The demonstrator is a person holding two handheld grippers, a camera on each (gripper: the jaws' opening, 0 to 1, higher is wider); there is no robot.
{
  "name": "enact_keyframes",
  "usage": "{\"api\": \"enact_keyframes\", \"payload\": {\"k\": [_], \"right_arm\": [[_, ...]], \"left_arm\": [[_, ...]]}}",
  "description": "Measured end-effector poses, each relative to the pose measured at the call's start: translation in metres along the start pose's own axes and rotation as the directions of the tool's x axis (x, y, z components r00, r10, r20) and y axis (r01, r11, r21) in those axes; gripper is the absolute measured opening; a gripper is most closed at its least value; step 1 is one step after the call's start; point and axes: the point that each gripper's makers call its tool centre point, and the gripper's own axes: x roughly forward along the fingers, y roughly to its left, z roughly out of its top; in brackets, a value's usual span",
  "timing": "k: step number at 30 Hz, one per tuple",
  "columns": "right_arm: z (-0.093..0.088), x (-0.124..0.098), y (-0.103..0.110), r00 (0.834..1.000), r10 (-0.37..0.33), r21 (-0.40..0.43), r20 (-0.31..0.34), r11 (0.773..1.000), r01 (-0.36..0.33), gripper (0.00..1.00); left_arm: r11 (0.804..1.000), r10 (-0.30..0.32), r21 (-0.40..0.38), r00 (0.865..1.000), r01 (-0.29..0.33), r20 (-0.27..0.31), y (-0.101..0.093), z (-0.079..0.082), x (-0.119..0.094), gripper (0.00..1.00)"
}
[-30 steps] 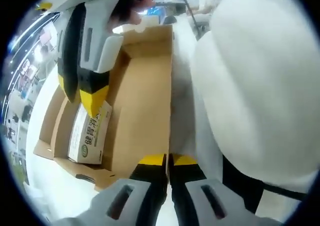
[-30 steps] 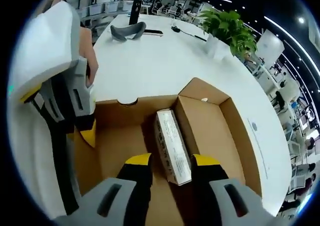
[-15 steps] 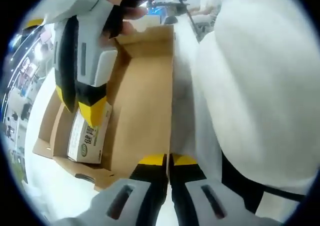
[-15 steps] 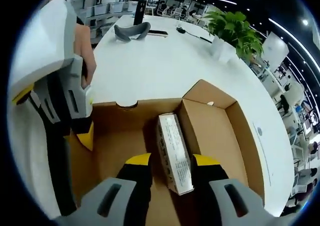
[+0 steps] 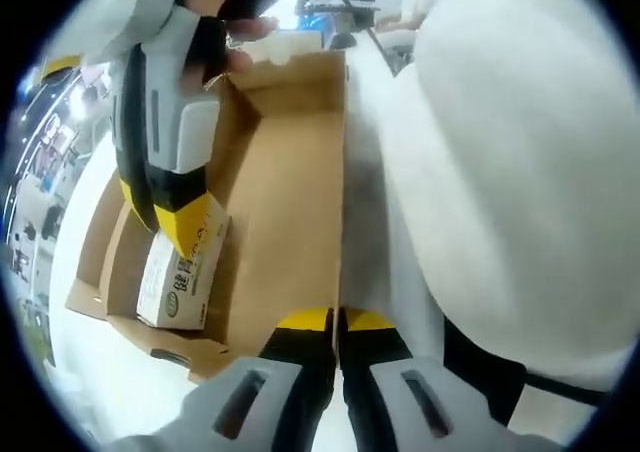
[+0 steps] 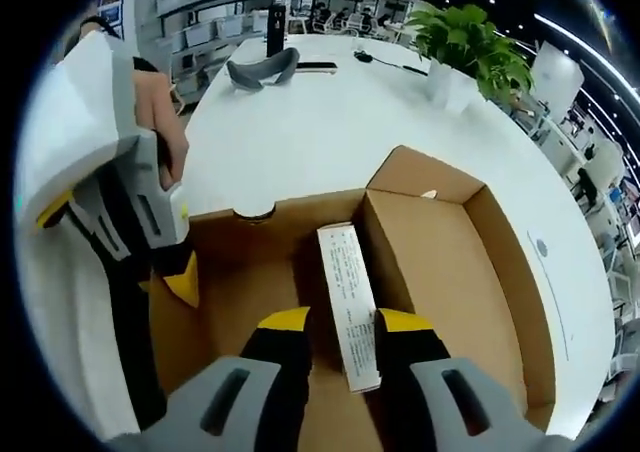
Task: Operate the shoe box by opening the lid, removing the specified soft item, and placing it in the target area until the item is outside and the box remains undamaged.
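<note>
The brown cardboard shoe box point(image 6: 450, 262) lies open on a white table point(image 6: 300, 132). Its lid point(image 5: 290, 202) is folded back, and my left gripper point(image 5: 336, 319) is shut on the lid's edge. Seen from the right gripper view, the left gripper point(image 6: 178, 277) holds the lid at the left. A small white carton with green print point(image 5: 180, 277) lies inside the box against its wall. My right gripper point(image 6: 343, 322) is open, one jaw on each side of the white carton point(image 6: 350, 292), the right one almost touching it. From the left gripper view, the right gripper point(image 5: 165, 207) reaches down onto the carton.
A person's white sleeve point(image 5: 520, 172) takes up the right side of the left gripper view. On the far table lie a grey curved object point(image 6: 262, 69) and a dark flat device point(image 6: 315, 66). A potted green plant point(image 6: 470, 47) stands at the back right.
My right gripper's jaws have drawn closer together around the white carton and moved a little further over it. The left gripper has kept its hold on the lid.
</note>
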Motion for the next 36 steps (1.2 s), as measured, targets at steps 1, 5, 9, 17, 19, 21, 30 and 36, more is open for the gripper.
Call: {"api": "enact_keyframes", "payload": {"k": [1, 5, 9, 17, 19, 21, 30, 36], "right_arm": [[-0.001, 0.0, 0.001, 1.0, 0.001, -0.003, -0.004, 1.0, -0.001, 0.22], [-0.003, -0.004, 0.002, 0.999, 0.017, 0.072, -0.043, 0.997, -0.014, 0.2], [-0.009, -0.01, 0.008, 0.991, 0.078, 0.103, -0.105, 0.992, -0.068, 0.2], [0.001, -0.007, 0.001, 0.995, 0.072, 0.127, -0.075, 0.99, -0.062, 0.31], [0.001, -0.003, 0.007, 0.991, 0.103, 0.125, -0.083, 0.988, -0.092, 0.31], [-0.005, 0.001, 0.013, 0.985, 0.119, 0.098, -0.123, 0.989, -0.108, 0.31], [-0.025, 0.014, 0.015, 0.962, 0.104, 0.052, -0.253, 0.994, -0.094, 0.23], [-0.028, 0.013, 0.029, 0.95, 0.173, 0.179, -0.261, 0.975, -0.129, 0.26]], "left_arm": [[1.0, 0.0, 0.0, 1.0, 0.0, 0.0, 0.0, 0.0, 0.0, 0.02], [1.0, 0.004, 0.0, 1.0, -0.004, 0.0, 0.0, 0.001, 0.0, 0.02], [1.0, 0.002, 0.002, 1.0, -0.002, -0.002, 0.001, 0.001, 0.0, 0.02], [1.0, -0.002, 0.009, 1.0, 0.002, -0.003, 0.001, 0.001, -0.001, 0.01], [1.0, -0.001, 0.008, 1.0, 0.001, -0.001, 0.001, 0.001, -0.002, 0.01], [1.0, 0.003, 0.007, 1.0, -0.003, -0.002, 0.001, 0.001, -0.002, 0.02], [1.0, 0.005, 0.009, 1.0, -0.005, 0.001, 0.001, 0.002, -0.002, 0.02], [1.0, -0.004, 0.018, 1.0, 0.004, -0.002, 0.001, 0.002, -0.002, 0.01]]}}
